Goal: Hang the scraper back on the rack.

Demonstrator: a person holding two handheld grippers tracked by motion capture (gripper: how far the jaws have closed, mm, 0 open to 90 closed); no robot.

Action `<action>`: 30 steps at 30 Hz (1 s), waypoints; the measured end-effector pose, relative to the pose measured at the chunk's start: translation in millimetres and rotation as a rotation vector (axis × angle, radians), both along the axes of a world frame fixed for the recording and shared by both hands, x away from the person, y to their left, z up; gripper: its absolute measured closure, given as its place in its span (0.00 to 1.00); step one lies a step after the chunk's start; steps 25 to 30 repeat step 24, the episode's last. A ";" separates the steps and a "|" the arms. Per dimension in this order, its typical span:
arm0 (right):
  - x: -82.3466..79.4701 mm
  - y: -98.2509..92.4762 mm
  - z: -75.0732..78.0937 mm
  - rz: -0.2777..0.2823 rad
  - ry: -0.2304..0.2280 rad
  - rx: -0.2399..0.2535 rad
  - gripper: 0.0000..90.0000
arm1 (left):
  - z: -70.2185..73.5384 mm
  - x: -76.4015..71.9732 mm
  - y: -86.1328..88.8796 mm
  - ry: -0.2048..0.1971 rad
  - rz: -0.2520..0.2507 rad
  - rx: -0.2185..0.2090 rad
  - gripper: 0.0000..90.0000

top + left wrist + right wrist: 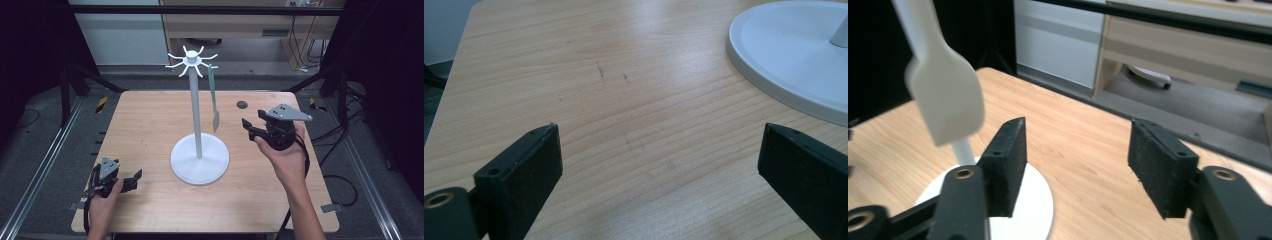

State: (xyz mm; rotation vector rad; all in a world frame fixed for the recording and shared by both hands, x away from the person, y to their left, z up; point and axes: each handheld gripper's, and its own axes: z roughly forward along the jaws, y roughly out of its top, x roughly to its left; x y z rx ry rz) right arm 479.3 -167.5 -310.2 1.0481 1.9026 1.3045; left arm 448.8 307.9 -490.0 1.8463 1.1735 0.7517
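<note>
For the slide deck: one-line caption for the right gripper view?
Open right hand-held gripper beside a spatula hanging from the white rack, nothing between its jaws.

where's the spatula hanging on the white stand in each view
High view: the spatula hangs from a hook right of the pole, above centre.
Left gripper view: I can't make it out here.
Right gripper view: its pale blade hangs upper left, beside the left finger.
Shared landmark: the stand's round white base.

Spatula [948, 100] hangs beside open hand-held gripper [1075, 165]
</note>
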 end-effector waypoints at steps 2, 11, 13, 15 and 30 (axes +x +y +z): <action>0.3 -1.6 -12.3 -0.026 -0.004 -0.009 0.37 | -0.3 0.2 0.1 0.002 0.001 -0.002 0.04; 2.9 -10.6 -65.1 -0.103 0.073 0.004 0.14 | -0.8 0.8 1.1 0.007 -0.003 0.001 0.04; 2.6 -12.7 -75.5 -0.115 0.092 0.011 0.11 | -1.0 1.0 1.1 0.008 -0.004 0.001 0.04; 1.4 -15.3 -85.3 -0.123 0.102 0.023 0.10 | -1.1 1.2 1.2 0.008 -0.004 0.002 0.04; -7.9 -28.1 -133.6 -0.193 0.155 0.014 0.09 | -1.4 2.5 1.6 0.016 -0.009 0.003 0.04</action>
